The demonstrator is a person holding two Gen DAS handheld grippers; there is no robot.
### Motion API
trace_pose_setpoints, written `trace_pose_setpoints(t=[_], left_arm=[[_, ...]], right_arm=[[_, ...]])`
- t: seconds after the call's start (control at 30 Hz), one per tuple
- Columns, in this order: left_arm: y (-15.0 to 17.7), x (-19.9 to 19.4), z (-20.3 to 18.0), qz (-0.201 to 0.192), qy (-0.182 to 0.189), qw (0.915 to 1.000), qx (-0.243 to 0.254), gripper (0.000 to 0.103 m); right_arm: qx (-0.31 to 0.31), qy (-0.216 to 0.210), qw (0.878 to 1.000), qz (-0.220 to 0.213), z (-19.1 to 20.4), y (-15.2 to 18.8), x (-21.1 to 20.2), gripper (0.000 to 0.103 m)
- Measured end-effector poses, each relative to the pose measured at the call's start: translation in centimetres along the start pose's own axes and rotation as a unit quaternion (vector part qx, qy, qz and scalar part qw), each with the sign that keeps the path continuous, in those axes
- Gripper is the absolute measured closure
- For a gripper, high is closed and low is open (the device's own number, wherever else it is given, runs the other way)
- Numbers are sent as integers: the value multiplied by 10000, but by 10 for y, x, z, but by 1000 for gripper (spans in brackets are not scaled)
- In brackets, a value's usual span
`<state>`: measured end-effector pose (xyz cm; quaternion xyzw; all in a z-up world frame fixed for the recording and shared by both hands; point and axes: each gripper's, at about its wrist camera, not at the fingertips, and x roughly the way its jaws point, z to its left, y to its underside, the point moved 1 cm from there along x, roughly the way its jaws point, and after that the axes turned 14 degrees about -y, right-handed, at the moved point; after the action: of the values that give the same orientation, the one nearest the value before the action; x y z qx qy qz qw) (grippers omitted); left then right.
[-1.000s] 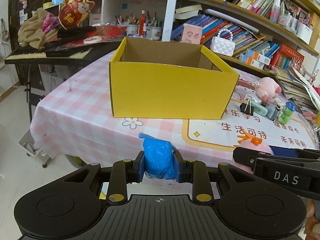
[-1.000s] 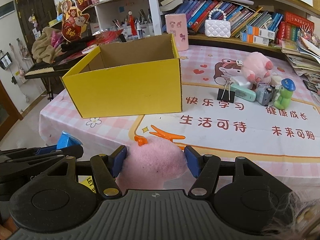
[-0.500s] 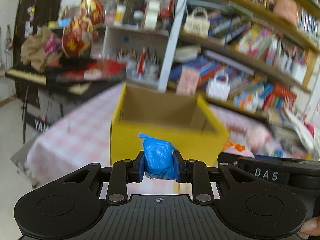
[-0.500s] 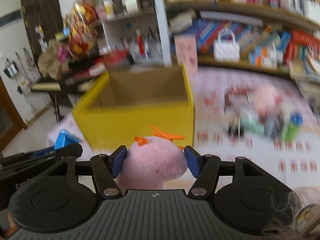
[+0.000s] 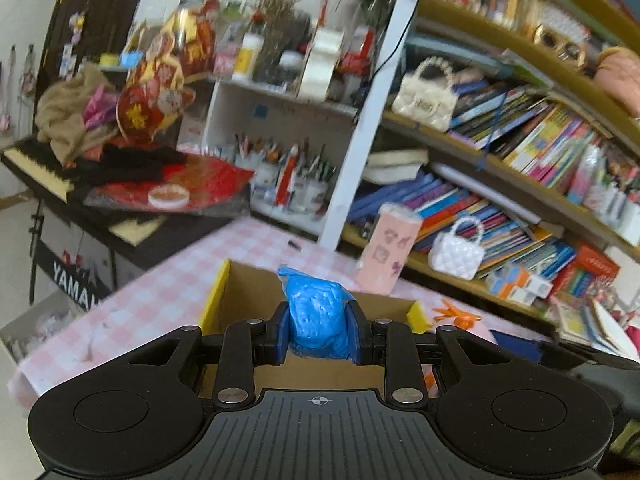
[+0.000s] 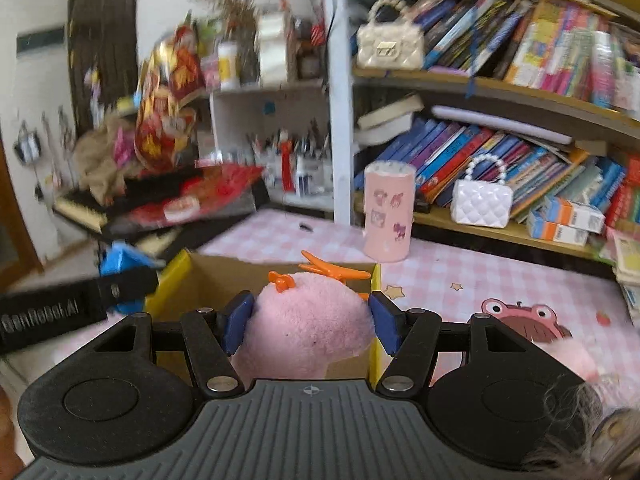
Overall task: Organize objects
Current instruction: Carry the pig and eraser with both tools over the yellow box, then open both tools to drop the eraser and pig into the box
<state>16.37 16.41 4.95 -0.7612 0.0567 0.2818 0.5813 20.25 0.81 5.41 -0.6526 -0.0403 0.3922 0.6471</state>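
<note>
Left tool (image 5: pixel 318 334): pinching blue packet (image 5: pixel 316 320); poised over yellow box (image 5: pixel 214 300)
Right tool (image 6: pixel 308 322): clamped on pink plush (image 6: pixel 304 328)
Tip: clear rim; lower inside; release gently, apart

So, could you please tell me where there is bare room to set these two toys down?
The yellow box looks bare as far as its inside shows. Checked tablecloth lies free left of it and between it and the pink cylinder. The bookshelves and keyboard are crowded.
</note>
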Motion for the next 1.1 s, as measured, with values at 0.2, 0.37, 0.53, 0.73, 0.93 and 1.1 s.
trace_pose_setpoints(t=[0.2,0.37,0.53,0.73,0.93,1.1], left_arm=[[16,47,-15,521,-277,9981,155,76],[20,69,-22,676,-581,9952,411,76],[21,86,-27,834,-795,9916,588,76],[29,96,-26,1036,-982,9873,704,76],[27,97,-31,994,-1007,9858,904,59],[22,82,-33,589,-1013,9890,902,28]], right_arm=[[-1080,-113,9907,826,-15,20,59,43],[-1539,-347,9805,1172,-23,25,88,43],[-1794,-662,9714,1409,-26,20,107,43],[-2152,-979,9579,1629,-23,20,117,43],[-2262,-1044,9500,1881,-19,21,123,43],[-2003,-1032,9593,1703,-25,19,117,33]])
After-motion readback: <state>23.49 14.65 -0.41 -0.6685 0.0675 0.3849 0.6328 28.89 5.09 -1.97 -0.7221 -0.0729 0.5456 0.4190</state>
